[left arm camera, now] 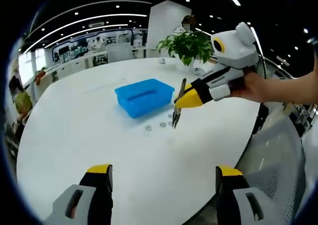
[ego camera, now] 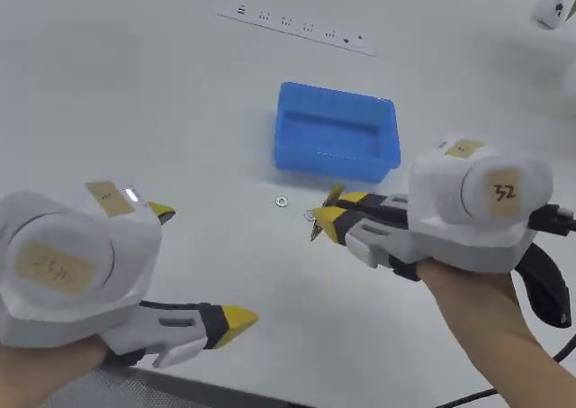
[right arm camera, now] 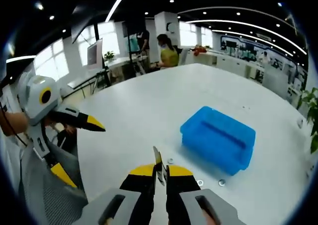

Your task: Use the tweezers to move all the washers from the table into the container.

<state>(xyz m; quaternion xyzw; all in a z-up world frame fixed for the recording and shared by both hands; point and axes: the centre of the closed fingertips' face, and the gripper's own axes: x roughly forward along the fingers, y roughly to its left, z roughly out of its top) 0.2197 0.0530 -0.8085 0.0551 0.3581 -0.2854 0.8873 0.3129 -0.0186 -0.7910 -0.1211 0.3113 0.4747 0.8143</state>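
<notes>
Head view has the right gripper [ego camera: 331, 208] clamped on the tweezers [left arm camera: 176, 116], whose tips should straddle the near washer [ego camera: 310, 215] at its rim; the left gripper [ego camera: 205, 266] idles, jaws apart.

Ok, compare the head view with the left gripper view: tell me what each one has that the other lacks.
Head view: a long white power strip beyond the blue rectangular plastic container, plus the left gripper's white body. Left gripper view: a leafy green plant and an office room past the white table. Both: the container, small metal ring washers beside it, and the right gripper shut on thin metal tweezers.
</notes>
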